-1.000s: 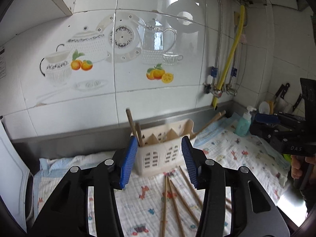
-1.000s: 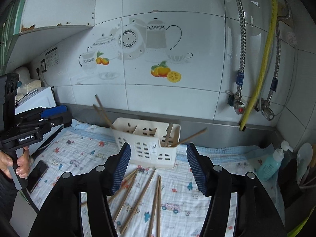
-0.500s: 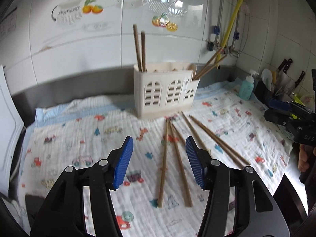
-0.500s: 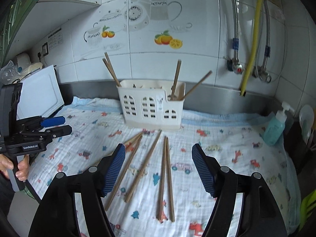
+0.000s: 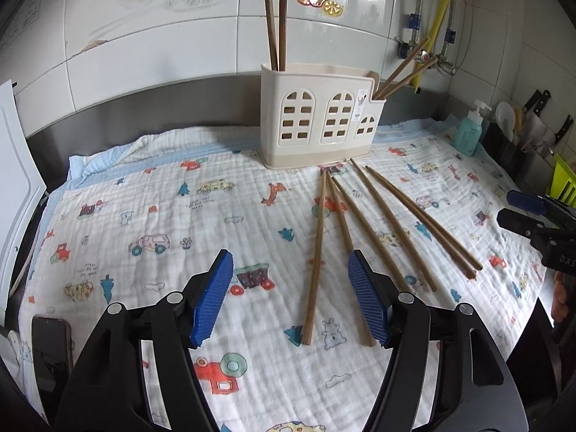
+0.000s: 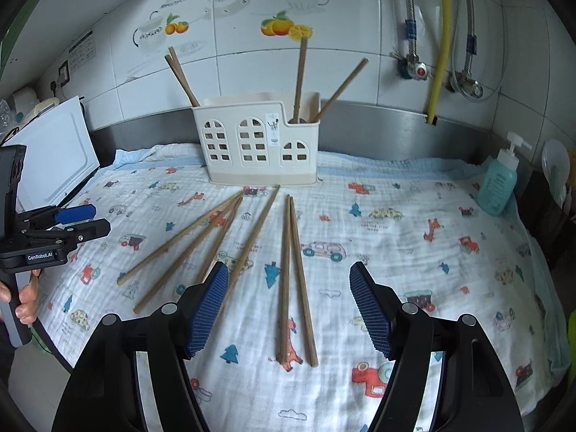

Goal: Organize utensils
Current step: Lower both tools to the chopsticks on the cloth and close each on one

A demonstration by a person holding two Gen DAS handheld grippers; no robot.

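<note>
A cream plastic utensil holder (image 5: 318, 127) (image 6: 257, 145) stands at the back of the printed cloth, with two chopsticks upright in its left end (image 5: 275, 25) and two leaning out of its right end (image 5: 405, 68). Several wooden chopsticks (image 5: 360, 230) (image 6: 288, 266) lie loose on the cloth in front of it. My left gripper (image 5: 289, 298) is open and empty, above the near ends of the leftmost chopsticks. My right gripper (image 6: 289, 309) is open and empty, above the near ends of a chopstick pair (image 6: 295, 288).
A printed cloth (image 5: 162, 216) covers the counter. A teal soap bottle (image 6: 500, 183) and a knife rack (image 5: 532, 126) stand at the right. A white board (image 6: 54, 154) leans at the left. A phone (image 5: 50, 345) lies at the cloth's near left corner.
Both grippers have pulled back from the holder and tilted down toward the loose chopsticks on the cloth. Both stay open and empty.
</note>
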